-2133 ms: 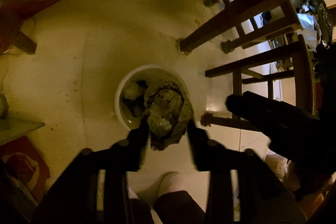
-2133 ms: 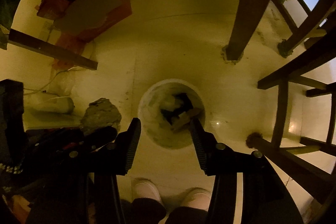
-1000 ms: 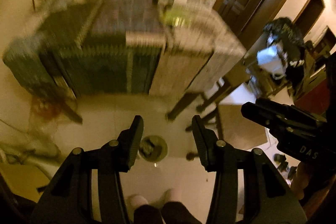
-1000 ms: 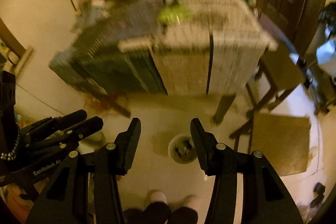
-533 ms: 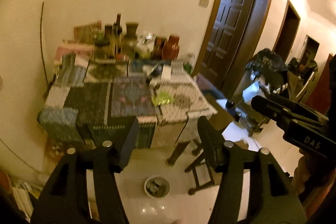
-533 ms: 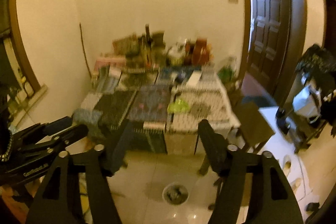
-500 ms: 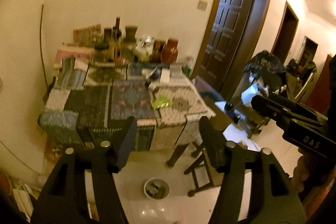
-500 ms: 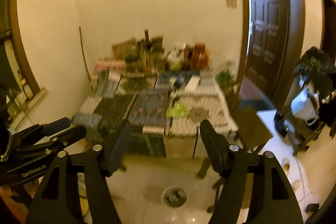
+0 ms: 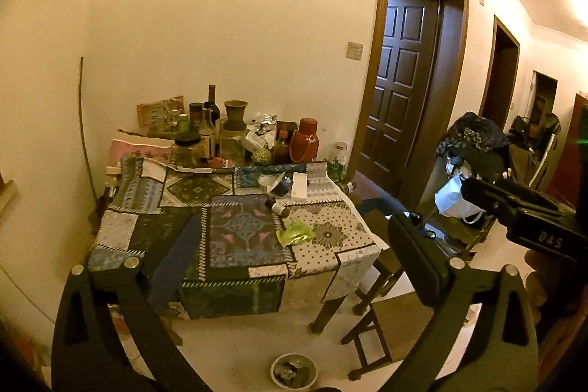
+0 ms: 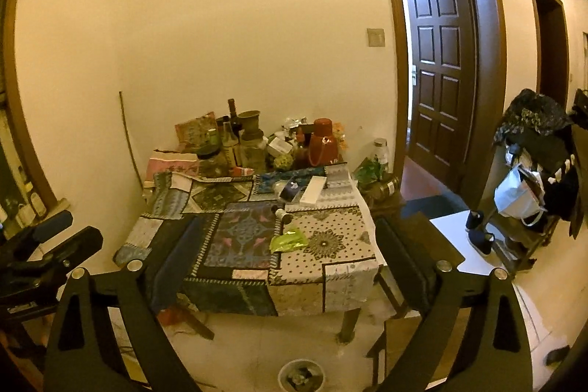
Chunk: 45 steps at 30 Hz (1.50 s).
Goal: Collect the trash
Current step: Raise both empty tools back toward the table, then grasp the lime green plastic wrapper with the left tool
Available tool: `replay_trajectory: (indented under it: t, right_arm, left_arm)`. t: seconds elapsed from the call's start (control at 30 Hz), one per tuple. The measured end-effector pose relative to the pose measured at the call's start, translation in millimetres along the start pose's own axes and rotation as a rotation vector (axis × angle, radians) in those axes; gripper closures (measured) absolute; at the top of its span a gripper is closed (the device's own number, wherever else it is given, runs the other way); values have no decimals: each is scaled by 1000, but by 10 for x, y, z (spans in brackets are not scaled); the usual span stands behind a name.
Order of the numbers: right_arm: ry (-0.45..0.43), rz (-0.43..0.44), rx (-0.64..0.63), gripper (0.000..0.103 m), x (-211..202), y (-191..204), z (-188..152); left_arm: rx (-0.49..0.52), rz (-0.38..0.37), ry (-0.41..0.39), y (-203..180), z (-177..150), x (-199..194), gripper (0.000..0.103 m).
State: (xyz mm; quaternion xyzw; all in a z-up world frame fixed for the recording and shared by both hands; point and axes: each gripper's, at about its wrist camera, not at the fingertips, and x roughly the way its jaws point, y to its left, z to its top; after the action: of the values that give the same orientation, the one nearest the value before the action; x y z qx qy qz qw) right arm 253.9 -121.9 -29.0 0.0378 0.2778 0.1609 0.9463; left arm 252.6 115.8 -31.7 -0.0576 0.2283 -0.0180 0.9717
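Note:
A white trash bin [image 9: 294, 372] [image 10: 301, 374] with rubbish in it stands on the floor in front of the table. A crumpled green wrapper [image 9: 295, 232] [image 10: 287, 240] lies on the patchwork tablecloth [image 9: 235, 230] [image 10: 242, 230], with a small bottle [image 9: 280, 209] and a white box [image 9: 299, 185] further back. My left gripper [image 9: 294, 252] is raised above the floor, its jaws opening wide with nothing between them. My right gripper [image 10: 290, 248] is likewise raised, its jaws opening and empty. Each gripper shows at the edge of the other's view.
Bottles, jars and a red flask [image 9: 304, 140] crowd the table's back by the wall. A wooden stool [image 9: 371, 333] stands right of the table. A dark open door [image 9: 400, 90] and a rack with clothes and a white bag [image 10: 518, 193] lie to the right.
Both grippers rose from over the bin and tilted up toward the table. The crumpled wad the left one held is gone from its jaws. Both pairs of jaws spread wider.

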Motion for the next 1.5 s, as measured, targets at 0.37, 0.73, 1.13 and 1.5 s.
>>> replay_trajectory:
  t: [0.37, 0.73, 1.13, 1.5]
  right_arm:
    - [11, 43, -111, 0, 677, -388, 418]
    - [135, 169, -173, 0, 1434, -668, 573]
    - [405, 90, -118, 0, 2269, -908, 234]
    - [578, 1, 50, 1, 2814, -1025, 1]
  left_arm:
    - [0, 25, 34, -285, 435, 1093, 1]
    - [-76, 139, 170, -350, 378, 2269, 1]
    - [-41, 19, 527, -71, -471, 3744, 1]
    - [227, -162, 744, -86, -928, 4671, 14]
